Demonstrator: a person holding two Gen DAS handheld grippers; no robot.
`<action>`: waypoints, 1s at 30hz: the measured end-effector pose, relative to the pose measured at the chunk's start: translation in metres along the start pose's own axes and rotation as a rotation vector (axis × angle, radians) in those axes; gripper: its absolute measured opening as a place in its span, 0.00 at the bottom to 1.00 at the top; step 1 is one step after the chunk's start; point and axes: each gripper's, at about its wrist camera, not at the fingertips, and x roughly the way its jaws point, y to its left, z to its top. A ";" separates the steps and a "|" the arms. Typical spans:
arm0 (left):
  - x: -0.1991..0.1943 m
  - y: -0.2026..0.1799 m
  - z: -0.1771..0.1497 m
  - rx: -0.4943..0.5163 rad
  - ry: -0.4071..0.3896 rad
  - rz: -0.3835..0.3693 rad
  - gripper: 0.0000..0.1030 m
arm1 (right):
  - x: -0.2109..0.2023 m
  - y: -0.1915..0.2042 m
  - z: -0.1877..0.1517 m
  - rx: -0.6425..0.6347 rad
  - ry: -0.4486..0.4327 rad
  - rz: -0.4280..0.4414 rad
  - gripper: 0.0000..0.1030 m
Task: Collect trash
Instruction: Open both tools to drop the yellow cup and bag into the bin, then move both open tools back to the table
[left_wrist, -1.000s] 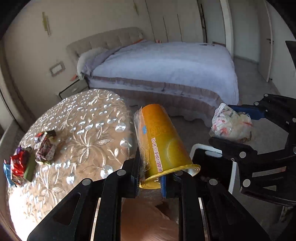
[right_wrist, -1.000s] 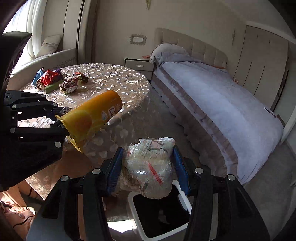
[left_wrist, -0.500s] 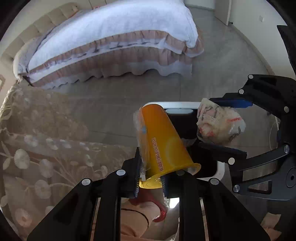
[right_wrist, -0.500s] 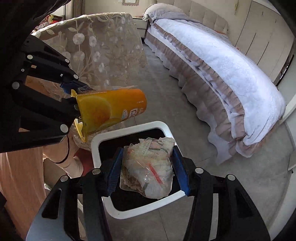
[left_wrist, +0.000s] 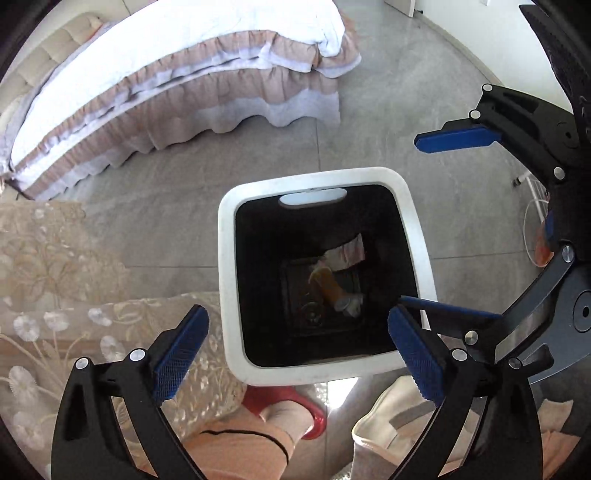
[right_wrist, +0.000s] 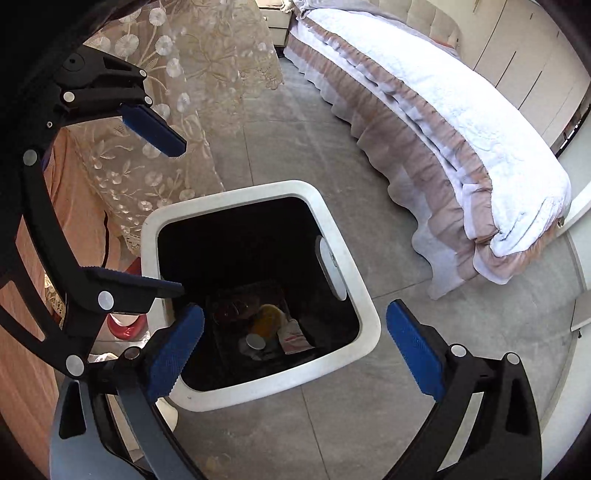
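With both loads dropped, I am holding the left tool (left_wrist: 295, 350) and right tool (right_wrist: 295, 345) spread wide and empty, jaws just opened, over the white bin (left_wrist: 229, 258) at frame centre. The yellow cup (left_wrist: 327, 284) and crumpled bag (left_wrist: 347, 251) are lying at its dark bottom. Grey floor (left_wrist: 369, 122); bed (left_wrist: 166, 55) upper left; lace-draped surface (left_wrist: 55, 258) at left.

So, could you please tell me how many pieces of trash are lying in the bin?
2: an orange cup at the bottom, and a crumpled plastic bag touching it. The bin is dark inside, so more may be hidden.
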 end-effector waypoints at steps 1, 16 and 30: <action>-0.003 0.001 0.000 -0.004 -0.008 0.004 0.93 | -0.002 0.000 0.001 0.000 -0.007 -0.001 0.95; -0.096 0.017 -0.007 -0.094 -0.215 0.096 0.93 | -0.072 0.011 0.040 -0.058 -0.185 -0.019 0.95; -0.226 0.080 -0.077 -0.442 -0.502 0.333 0.94 | -0.157 0.043 0.123 -0.004 -0.450 0.108 0.96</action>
